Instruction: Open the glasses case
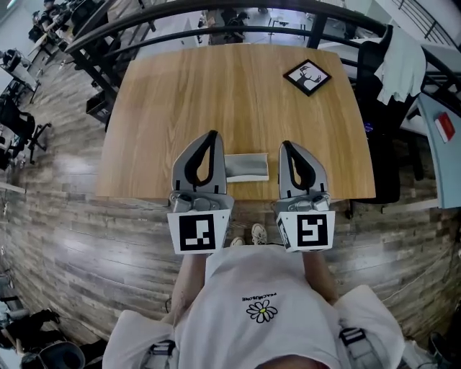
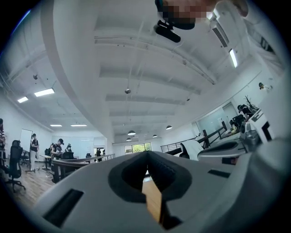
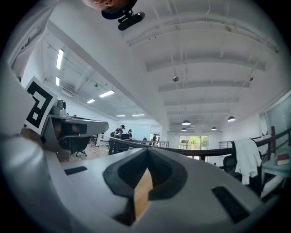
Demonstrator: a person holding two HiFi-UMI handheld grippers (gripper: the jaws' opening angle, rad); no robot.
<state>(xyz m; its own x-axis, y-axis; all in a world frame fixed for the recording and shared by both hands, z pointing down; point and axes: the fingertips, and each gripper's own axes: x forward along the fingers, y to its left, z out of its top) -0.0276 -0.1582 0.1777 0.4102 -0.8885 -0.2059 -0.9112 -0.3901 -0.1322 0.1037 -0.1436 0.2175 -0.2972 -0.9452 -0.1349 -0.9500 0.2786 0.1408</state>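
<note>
A grey glasses case (image 1: 247, 166) lies flat near the front edge of the wooden table (image 1: 238, 94), between my two grippers. My left gripper (image 1: 212, 135) is just left of the case, jaws shut with nothing between them. My right gripper (image 1: 285, 145) is just right of it, also shut and empty. Both point away from me over the table. In the left gripper view the left gripper (image 2: 148, 152) has its tips together, and a sliver of wood shows through the gap behind them. The right gripper view shows the right gripper (image 3: 148, 149) shut too. The case appears in neither gripper view.
A small black-framed picture with a deer figure (image 1: 307, 76) lies at the table's far right corner. Dark railings (image 1: 216, 21) run behind the table. An office chair with a white garment (image 1: 400, 61) stands to the right. Wood-plank floor surrounds the table.
</note>
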